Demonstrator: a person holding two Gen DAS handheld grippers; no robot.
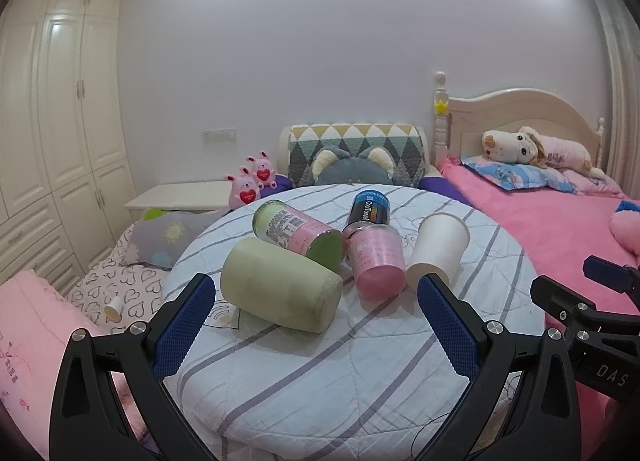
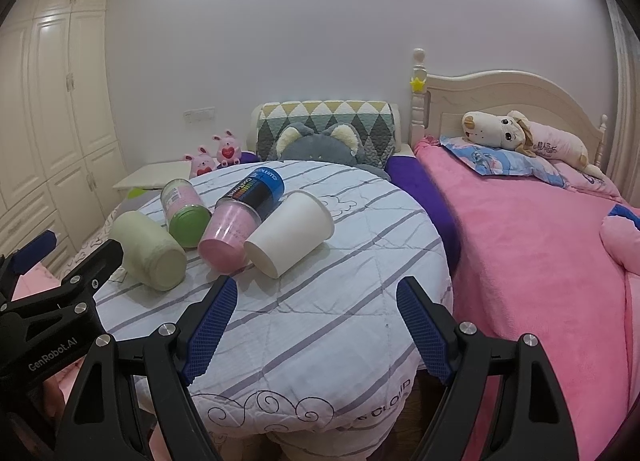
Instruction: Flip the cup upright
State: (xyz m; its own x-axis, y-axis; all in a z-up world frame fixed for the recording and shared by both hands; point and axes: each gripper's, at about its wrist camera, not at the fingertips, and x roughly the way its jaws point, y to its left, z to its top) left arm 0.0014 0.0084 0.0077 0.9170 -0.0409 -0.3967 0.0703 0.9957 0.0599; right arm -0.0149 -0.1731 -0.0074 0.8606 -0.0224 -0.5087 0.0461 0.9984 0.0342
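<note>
A round bench (image 1: 360,361) covered in a white quilt with grey stripes fills the middle of both views, and five containers lie on their sides on it in a loose cluster. The white paper cup (image 1: 438,247) (image 2: 290,231) lies at the right of the cluster, its mouth pointing toward the upper right of the frame and its base toward the cameras. Just to its left lies a pink cup (image 1: 376,261) (image 2: 230,235), touching or nearly touching it, with a dark can with a blue cap (image 1: 370,207) (image 2: 260,189) behind both. Further left are a jar with a green lid (image 1: 298,231) (image 2: 184,207) and a pale green cylinder (image 1: 280,289) (image 2: 150,251). The left gripper (image 1: 316,325) hangs wide open at the bottom of its view, holding nothing, its blue pads apart on either side of the cluster's near edge. The right gripper (image 2: 316,329) is likewise wide open and empty, low in its frame, below the paper cup and apart from it. A pink bed (image 2: 540,261) lies at right.
</note>
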